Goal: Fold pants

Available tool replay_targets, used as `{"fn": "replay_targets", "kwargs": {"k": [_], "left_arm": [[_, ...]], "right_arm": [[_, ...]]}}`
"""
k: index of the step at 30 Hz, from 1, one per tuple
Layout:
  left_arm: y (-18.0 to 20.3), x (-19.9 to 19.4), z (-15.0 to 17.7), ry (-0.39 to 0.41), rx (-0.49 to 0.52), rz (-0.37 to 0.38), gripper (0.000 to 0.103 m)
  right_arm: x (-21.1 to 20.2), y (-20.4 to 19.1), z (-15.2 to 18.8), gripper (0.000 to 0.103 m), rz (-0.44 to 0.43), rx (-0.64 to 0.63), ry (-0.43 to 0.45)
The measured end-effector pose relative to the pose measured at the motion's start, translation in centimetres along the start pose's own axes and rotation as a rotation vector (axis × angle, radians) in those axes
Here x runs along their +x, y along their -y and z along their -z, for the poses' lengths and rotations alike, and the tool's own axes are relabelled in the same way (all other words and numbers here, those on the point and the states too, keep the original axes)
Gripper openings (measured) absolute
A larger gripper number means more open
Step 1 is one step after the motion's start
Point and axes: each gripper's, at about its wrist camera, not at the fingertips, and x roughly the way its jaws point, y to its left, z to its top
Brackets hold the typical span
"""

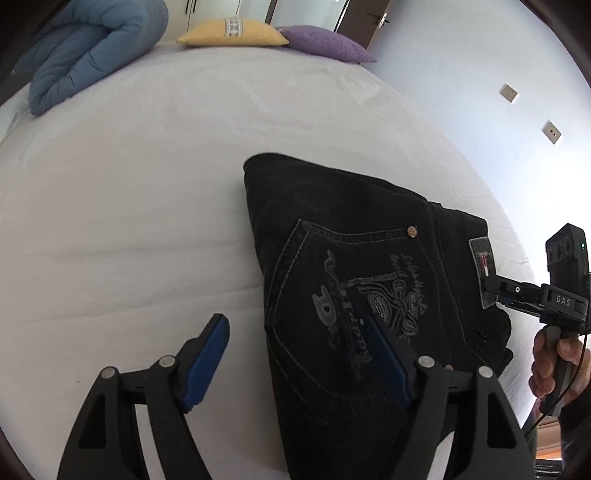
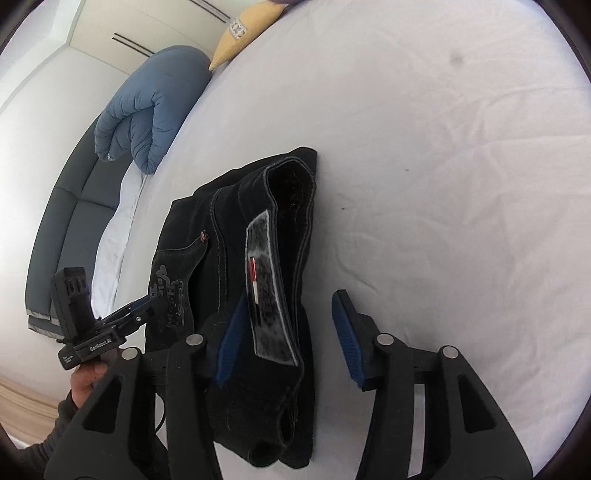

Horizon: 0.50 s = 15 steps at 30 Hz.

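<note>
The black pants (image 1: 354, 266) lie folded into a compact stack on the white bed (image 1: 129, 206), near its edge, with bare sheet stretching away on the far side. The back pocket's embroidery faces up. The left gripper (image 1: 299, 358) and right gripper (image 2: 288, 339) both have jaws spread, pinching nothing

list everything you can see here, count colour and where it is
pants: one pair, black denim, folded into a compact stack on the bed, embroidered back pocket up
bed sheet: one, white, under the pants
duvet: one, blue, bundled at the far side of the bed
cushions: two, yellow and purple, side by side at the head of the bed
sofa: one, dark grey, beside the bed
wall sockets: two, beige, on the white wall
left gripper: black with blue pads, open
right gripper: same, open
</note>
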Motion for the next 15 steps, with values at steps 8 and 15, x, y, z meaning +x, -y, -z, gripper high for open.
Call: {"fn": "replay_targets", "kwargs": {"k": [8,15], "left_arm": [[5.9,-15.0,4.5,0.524,0.146,-0.240,0.103],[7.7,-26.4,6.5,0.846,0.117,-0.531,0.103]], "right_arm": [[-11.9,-9.0,5.7,0.051,0.275,-0.315,0.342],[-23.2,-20.9,12.6,0.093,0.470,-0.605,0.895]]}}
